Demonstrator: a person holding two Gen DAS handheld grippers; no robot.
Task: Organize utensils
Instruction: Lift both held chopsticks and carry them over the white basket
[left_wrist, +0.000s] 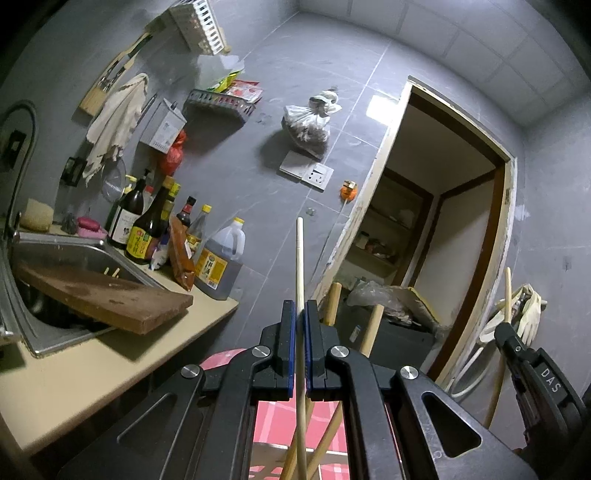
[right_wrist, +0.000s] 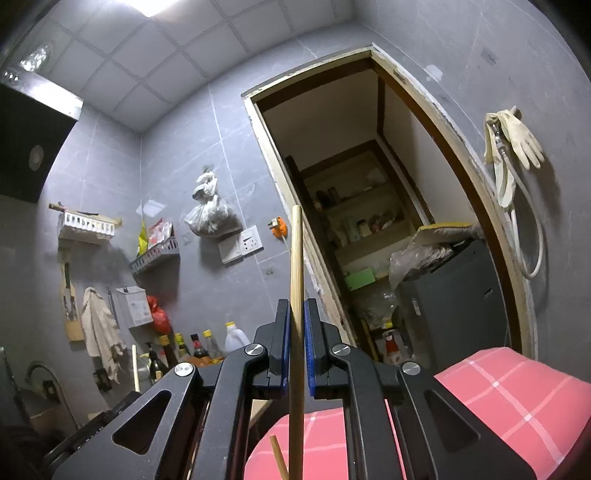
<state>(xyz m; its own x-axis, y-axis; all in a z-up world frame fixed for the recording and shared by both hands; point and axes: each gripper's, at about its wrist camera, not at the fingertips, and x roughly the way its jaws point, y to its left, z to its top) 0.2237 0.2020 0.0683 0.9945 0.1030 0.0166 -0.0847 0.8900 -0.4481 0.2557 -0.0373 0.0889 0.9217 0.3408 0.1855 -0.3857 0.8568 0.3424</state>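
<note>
A: Grey-tiled kitchen, sink (left_wrist: 55, 266) on the surface at left. Tools?
B: Left tool (left_wrist: 300, 314) clamps a pale chopstick (left_wrist: 300, 251); right tool (right_wrist: 295, 317) clamps a darker chopstick (right_wrist: 296, 258), both upright.

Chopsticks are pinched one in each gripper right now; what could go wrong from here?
1. The left gripper holds its chopstick thin and far along its length; it could pivot or slip out.
2. The right gripper grips a thicker chopstick similarly; a quick turn may swing the long tip.
3. Loose chopsticks lie crossed below over the pink checked surface; lowering could knock them.
</note>
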